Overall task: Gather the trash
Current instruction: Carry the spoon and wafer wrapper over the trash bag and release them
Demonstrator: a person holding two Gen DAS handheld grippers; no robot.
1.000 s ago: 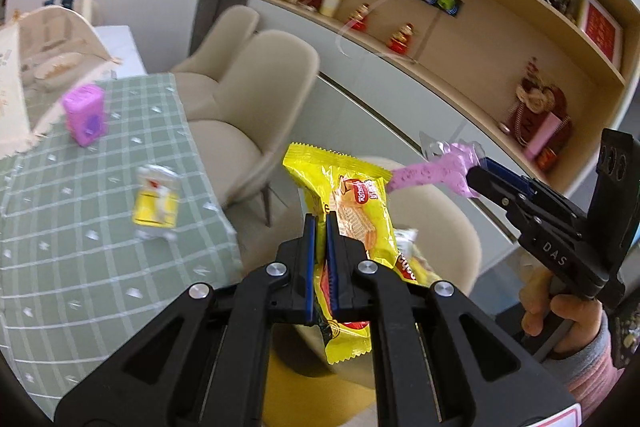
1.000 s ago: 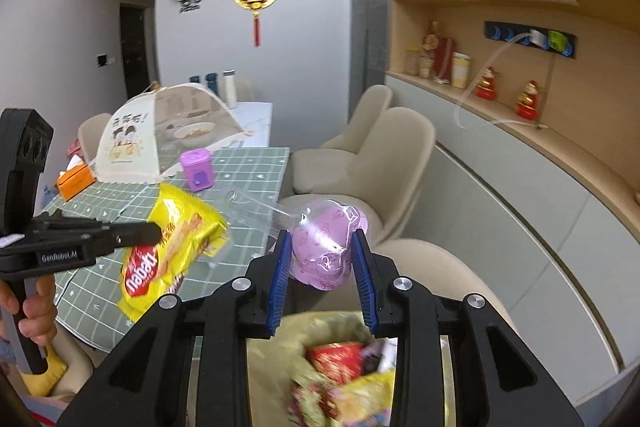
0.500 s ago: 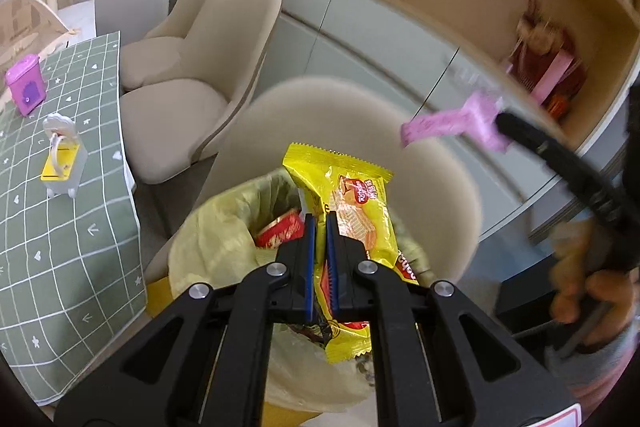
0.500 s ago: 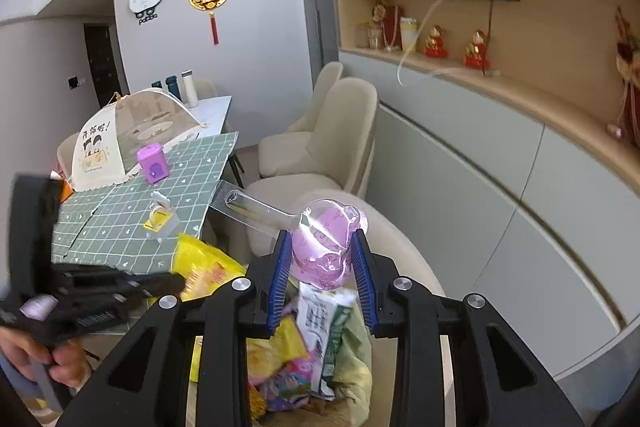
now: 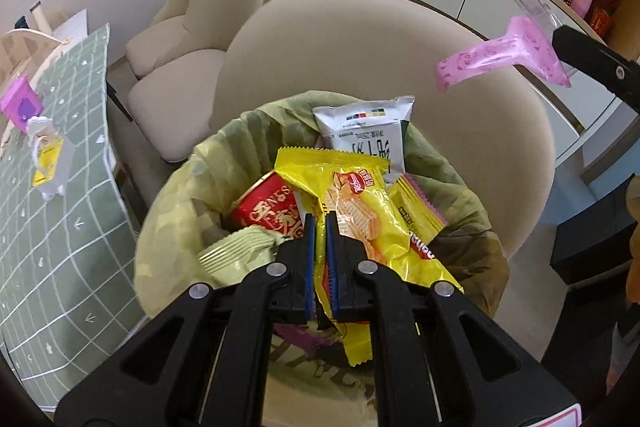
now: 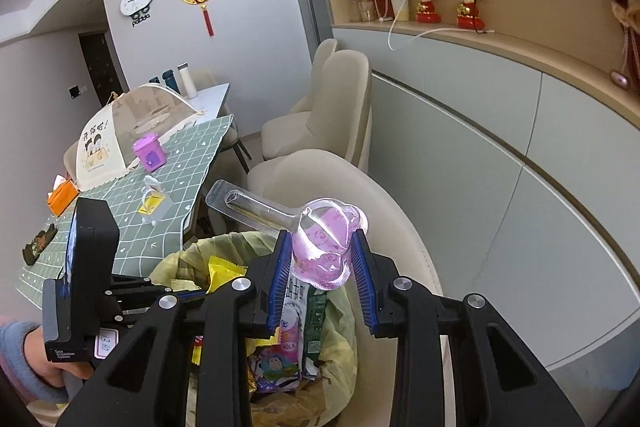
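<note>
Left gripper (image 5: 320, 223) clamps yellow wrapper (image 5: 360, 219) above trash bin (image 5: 176, 195); right gripper (image 6: 322, 259) clamps pink blister pack (image 6: 322, 247). Bin base hidden.

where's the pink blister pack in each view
Left wrist: pink blister pack at upper right, held at its far end by the right gripper.
Right wrist: centre, clamped between the blue pads.
Shared landmark: the trash bag full of wrappers, below the pack in both.

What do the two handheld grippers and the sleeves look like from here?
Both the left gripper and the right gripper are black, angular frames with silver screws and blue ribbed pads. The left one carries a white label. A blue-grey sleeve with a pink edge covers the wrist.
</note>
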